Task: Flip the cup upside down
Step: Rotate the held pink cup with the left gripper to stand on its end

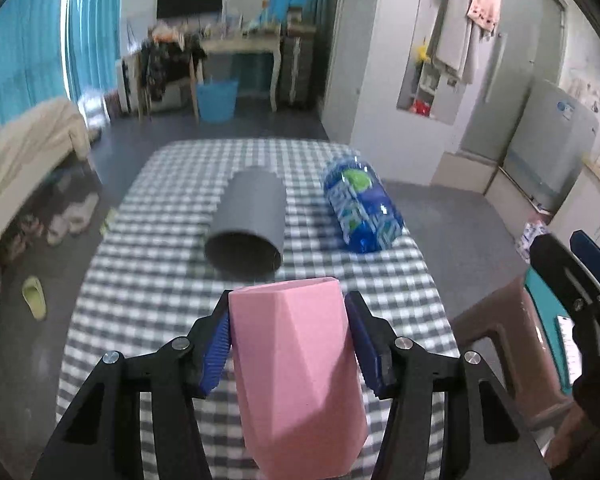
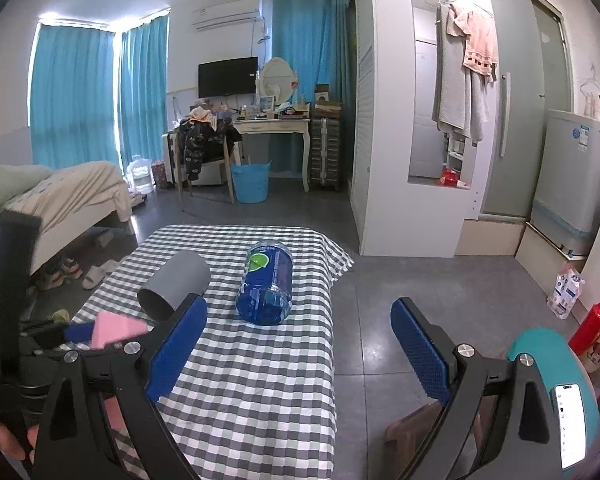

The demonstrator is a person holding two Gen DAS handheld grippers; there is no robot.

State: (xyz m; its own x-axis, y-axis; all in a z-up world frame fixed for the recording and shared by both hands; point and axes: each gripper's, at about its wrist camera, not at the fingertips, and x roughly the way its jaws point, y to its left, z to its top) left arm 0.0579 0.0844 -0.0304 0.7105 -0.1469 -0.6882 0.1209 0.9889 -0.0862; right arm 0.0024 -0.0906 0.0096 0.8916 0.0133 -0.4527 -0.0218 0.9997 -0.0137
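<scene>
No readable text in either view.
The blue bottle (image 2: 266, 288) carried a printed label with a green disc, the fridge (image 2: 572, 176) a small blue sticker, and the phone (image 2: 571, 424) a lit screen, but every mark was too small or blurred to read.

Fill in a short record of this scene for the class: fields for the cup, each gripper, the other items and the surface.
cup: pink cup, faceted, between the left gripper's pads
left gripper: closed on the pink cup
right gripper: open, empty, off the table's right edge
grey cup: lying on its side, mouth toward the cameras
blue bottle: lying on its side, right of the grey cup
table: covered in grey-and-white check cloth
</scene>
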